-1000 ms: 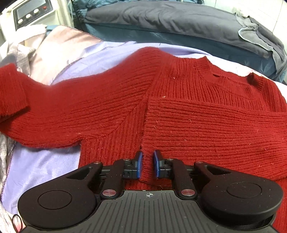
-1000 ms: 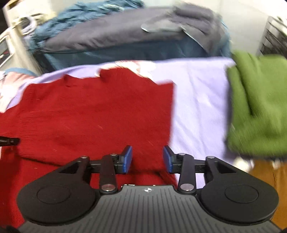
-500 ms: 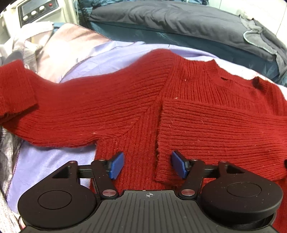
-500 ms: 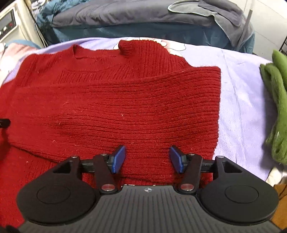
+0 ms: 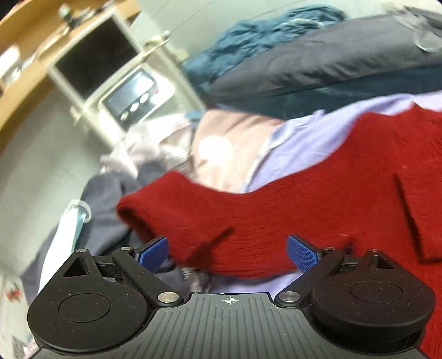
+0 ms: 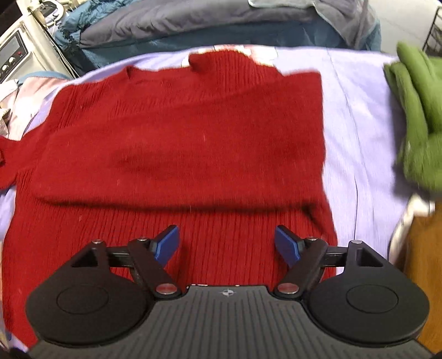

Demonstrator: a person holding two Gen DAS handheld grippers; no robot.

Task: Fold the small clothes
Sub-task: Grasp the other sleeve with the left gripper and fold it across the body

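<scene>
A red knit sweater [image 6: 179, 143] lies on a lilac sheet [image 6: 356, 116]. Its right sleeve is folded across the chest. Its left sleeve [image 5: 210, 218] stretches out to the left, cuff at the far end. My left gripper [image 5: 228, 252] is open and empty, with the left sleeve lying between and just beyond its blue pads [image 5: 301, 255]. My right gripper [image 6: 226, 245] is open and empty over the sweater's lower body, below the folded sleeve.
A green garment [image 6: 414, 116] lies at the right on the sheet. Grey and blue bedding [image 6: 193, 19] is piled behind. A white device with a panel [image 5: 132, 96] and dark clothes [image 5: 110, 210] are at the left. A wooden edge [image 6: 422, 248] is at the right.
My left gripper let go of the folded sleeve's cuff, opened wide and swung left to the outstretched left sleeve. My right gripper opened wider and drew back toward the hem.
</scene>
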